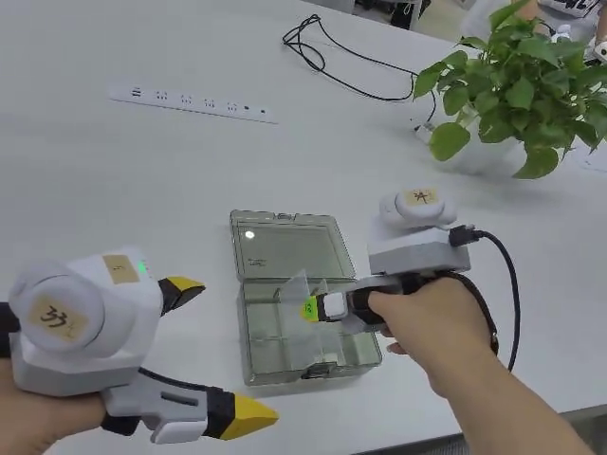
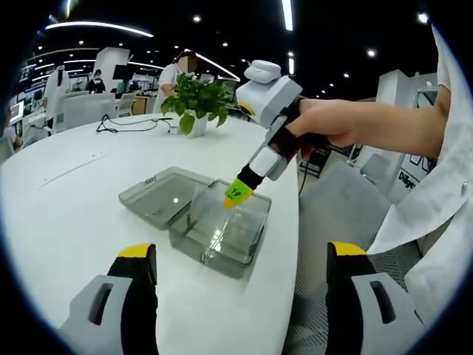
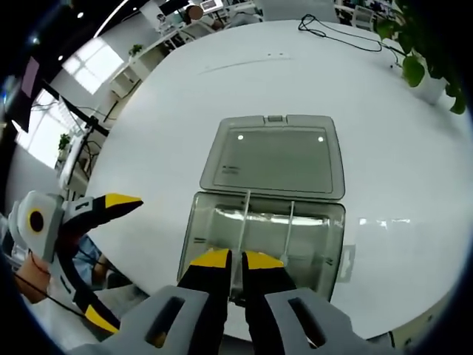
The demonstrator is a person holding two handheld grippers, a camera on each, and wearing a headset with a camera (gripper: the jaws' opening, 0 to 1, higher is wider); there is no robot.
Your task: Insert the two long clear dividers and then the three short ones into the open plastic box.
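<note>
Lowering the clear divider (image 3: 242, 222) into its slots is, I judge, the step in hand. My right gripper (image 3: 238, 260) has its jaws together, pinching the divider's near edge at the bottom centre of the right gripper view, and the pane reaches up the frame over the open plastic box (image 3: 191, 244). A second divider (image 3: 290, 225) stands in the box just to its right; I cannot tell whether either is long or short. To do this well I'd keep the pane upright and parallel to its neighbour, line both ends up with the wall slots — too small to make out here — and press straight down without twisting. The left gripper (image 1: 216, 349), jaws wide apart at the lower left of the head view, sits apart from the box. I'd bring it in to steady the box wall should the box slide on the white table (image 1: 114, 190).
</note>
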